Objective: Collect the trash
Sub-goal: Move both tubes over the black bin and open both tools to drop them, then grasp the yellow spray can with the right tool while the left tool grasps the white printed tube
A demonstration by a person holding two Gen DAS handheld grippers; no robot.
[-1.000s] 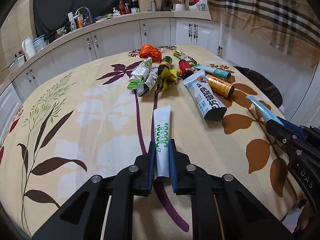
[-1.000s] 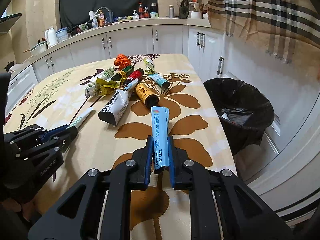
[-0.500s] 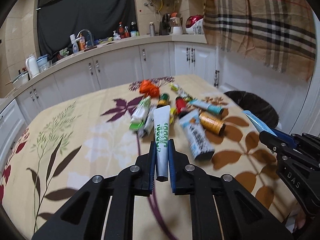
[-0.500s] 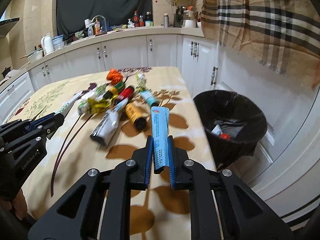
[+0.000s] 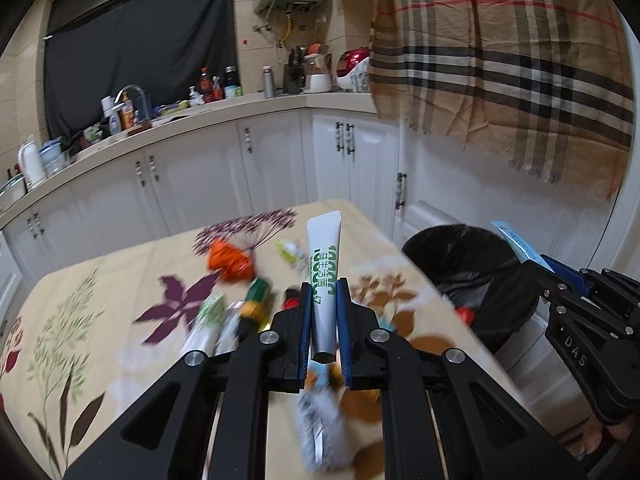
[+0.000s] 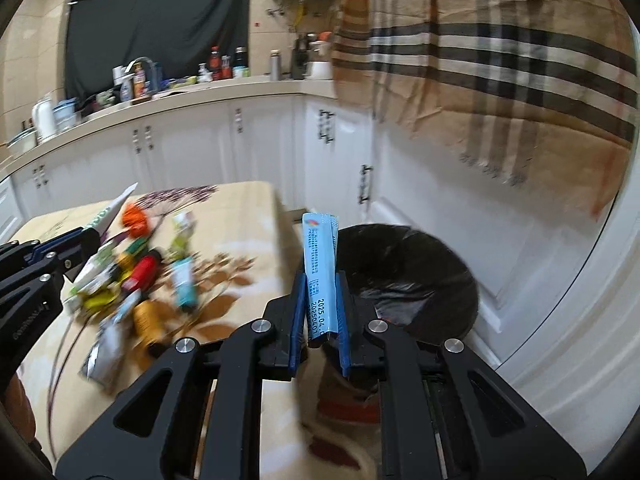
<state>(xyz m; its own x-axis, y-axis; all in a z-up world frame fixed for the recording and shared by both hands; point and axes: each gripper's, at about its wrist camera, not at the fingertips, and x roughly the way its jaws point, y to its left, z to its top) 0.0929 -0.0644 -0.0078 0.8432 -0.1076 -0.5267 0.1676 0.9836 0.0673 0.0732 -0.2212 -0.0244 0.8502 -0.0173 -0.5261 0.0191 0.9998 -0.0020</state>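
Observation:
My left gripper (image 5: 324,304) is shut on a white tube with green print (image 5: 325,264), held up above the table. My right gripper (image 6: 321,292) is shut on a light blue flat packet (image 6: 320,256), held near the table's right edge, close to the black trash bin (image 6: 420,256). The bin also shows in the left wrist view (image 5: 460,256) with some trash inside. Several pieces of trash lie on the floral tablecloth (image 5: 100,300): an orange wrapper (image 5: 230,260), a red bottle (image 6: 144,272), a teal tube (image 6: 184,276) and others.
White kitchen cabinets (image 5: 200,176) and a cluttered counter run behind the table. A plaid cloth (image 5: 500,60) hangs at the upper right. The right gripper shows at the right of the left wrist view (image 5: 532,260); the left gripper shows at the left of the right wrist view (image 6: 92,236).
Both grippers have lifted their items off the table and moved right, toward the bin. The trash pile on the table has not moved.

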